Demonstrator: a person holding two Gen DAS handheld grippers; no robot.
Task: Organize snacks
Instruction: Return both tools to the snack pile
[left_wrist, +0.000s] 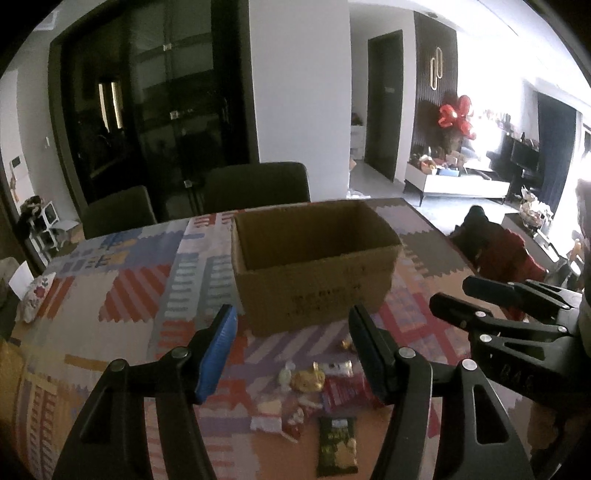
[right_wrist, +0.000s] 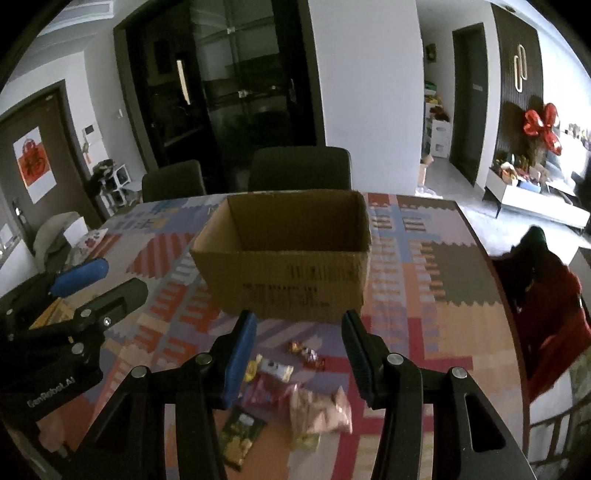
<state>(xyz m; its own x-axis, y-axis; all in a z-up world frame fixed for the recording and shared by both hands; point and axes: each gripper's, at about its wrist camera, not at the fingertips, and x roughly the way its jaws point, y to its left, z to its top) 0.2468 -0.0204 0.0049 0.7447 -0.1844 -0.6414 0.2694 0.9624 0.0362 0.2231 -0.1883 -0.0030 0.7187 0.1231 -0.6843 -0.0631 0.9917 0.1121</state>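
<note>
Snack packets (left_wrist: 317, 391) in a loose pile: dark green bag, red wrappers, pale pink pouch (right_wrist: 319, 408) (labels too blurred to read), lying on the patchwork tablecloth (left_wrist: 110, 295) just below and between both grippers' fingers. Open cardboard box (right_wrist: 284, 254) just beyond. Left gripper (left_wrist: 291, 354) parted wide, nothing held; right gripper (right_wrist: 299, 358) parted, nothing held.

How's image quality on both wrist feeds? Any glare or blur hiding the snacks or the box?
Left wrist: window glare washes out the upper right; the cardboard box is slightly blurred, its print unreadable; the snack pile is dim and soft. Right wrist: more even lighting, box and snacks also soft; fisheye bends the table edge.
</note>
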